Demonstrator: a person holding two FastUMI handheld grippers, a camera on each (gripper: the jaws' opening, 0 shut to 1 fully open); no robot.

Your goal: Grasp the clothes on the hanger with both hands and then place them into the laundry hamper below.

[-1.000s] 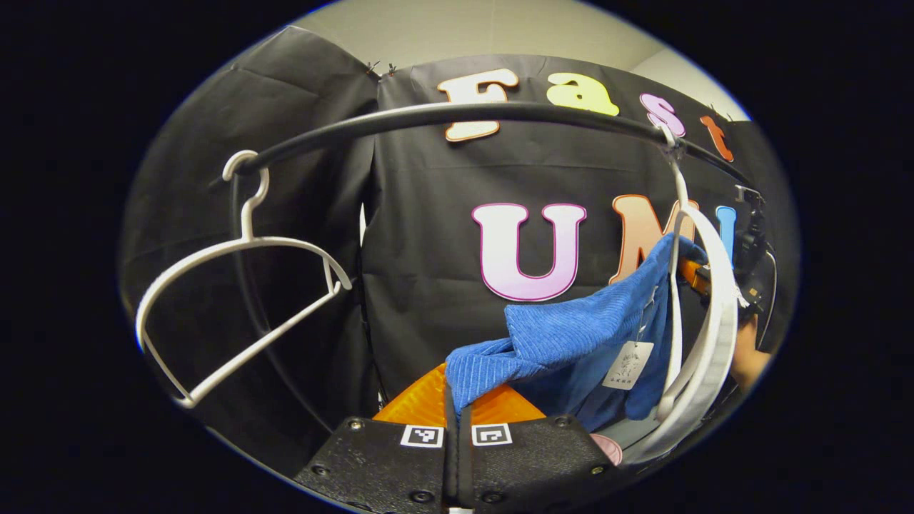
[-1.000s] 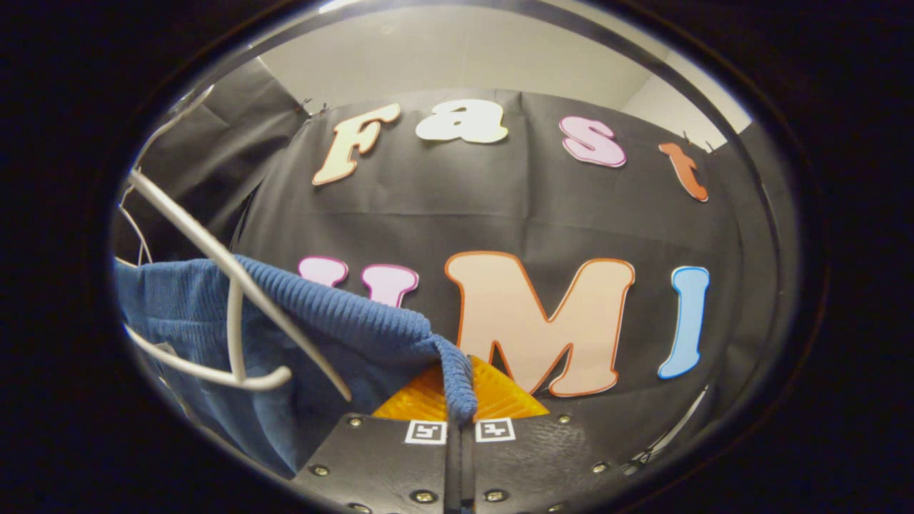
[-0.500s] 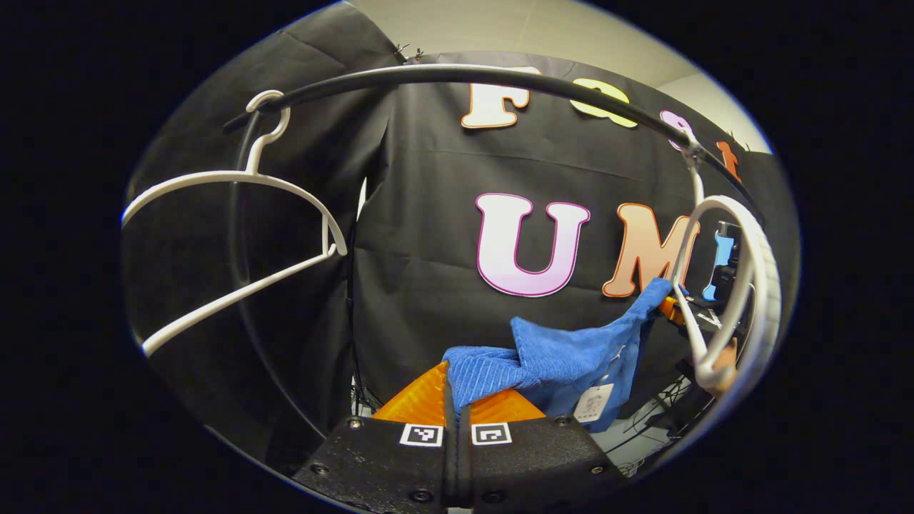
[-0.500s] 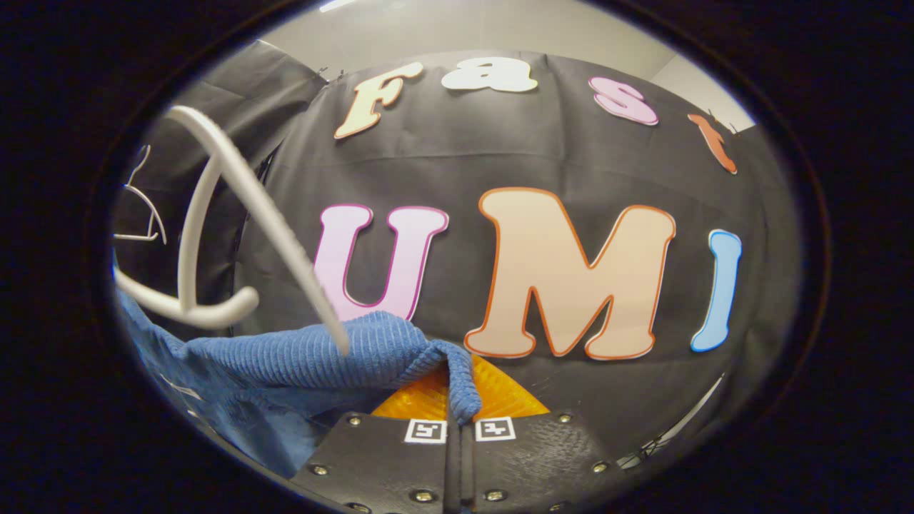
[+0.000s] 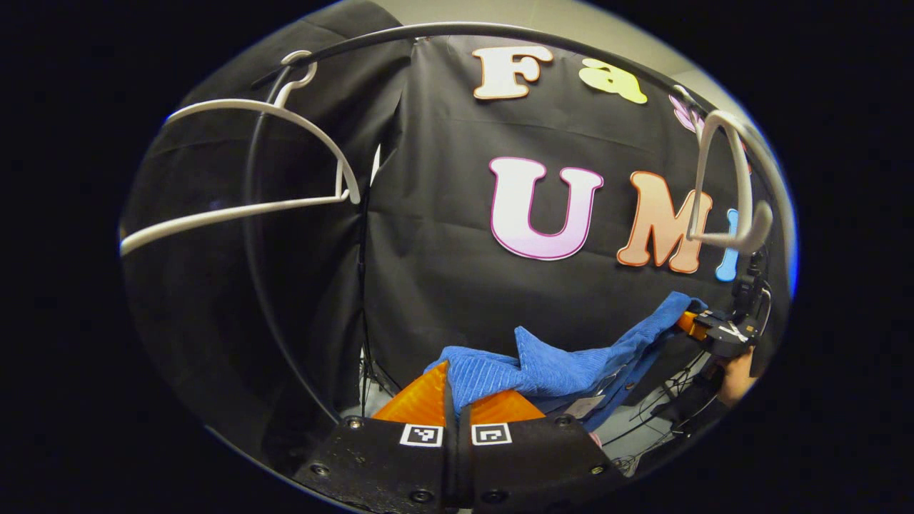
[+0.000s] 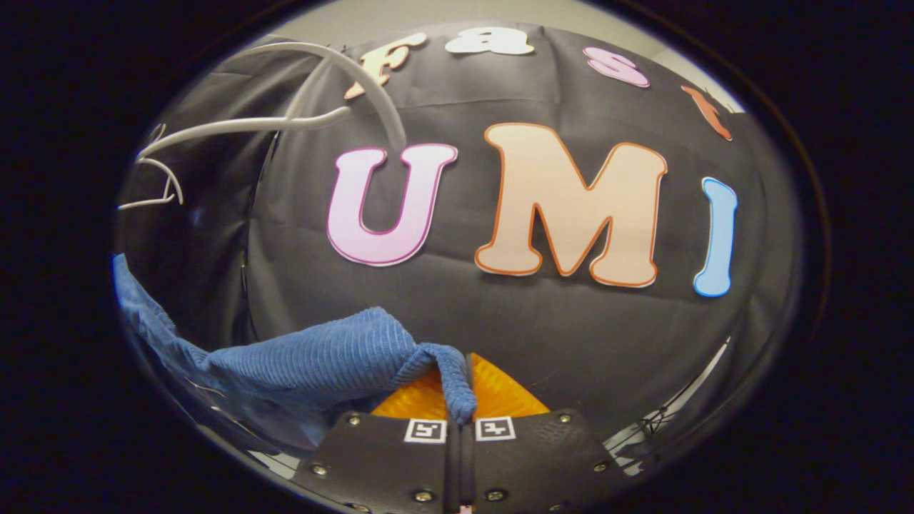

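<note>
Closest to you, your left hand-held gripper [image 5: 457,407] has its fingers pressed together on a fold of the blue garment [image 5: 550,364], and your right hand-held gripper [image 6: 460,400] pinches a rolled edge of the same cloth the same way. The garment sags between the two, hanging in the air below both hangers and touching neither. Each pinch takes only a narrow bit of edge, so the likely fault is the knit sliding out of one grip if you pull the two apart or swing down fast; it would then dangle from one side and could miss the hamper's mouth. A paper tag [image 5: 584,407] hangs beneath the cloth and could catch on a rim.

A little farther off, in the left gripper view, your right hand [image 5: 735,371] sits just below the emptied white hanger [image 5: 735,178], so lifting that side risks snagging cloth back onto it. The second white hanger [image 5: 250,164] hangs well apart to the left on the black rail [image 5: 457,30], whose upright [image 5: 257,271] curves down that side.

Loose cables [image 5: 668,407] lie on the pale floor below. The hamper's place I cannot tell, so open room lies downward between upright and wall.
</note>
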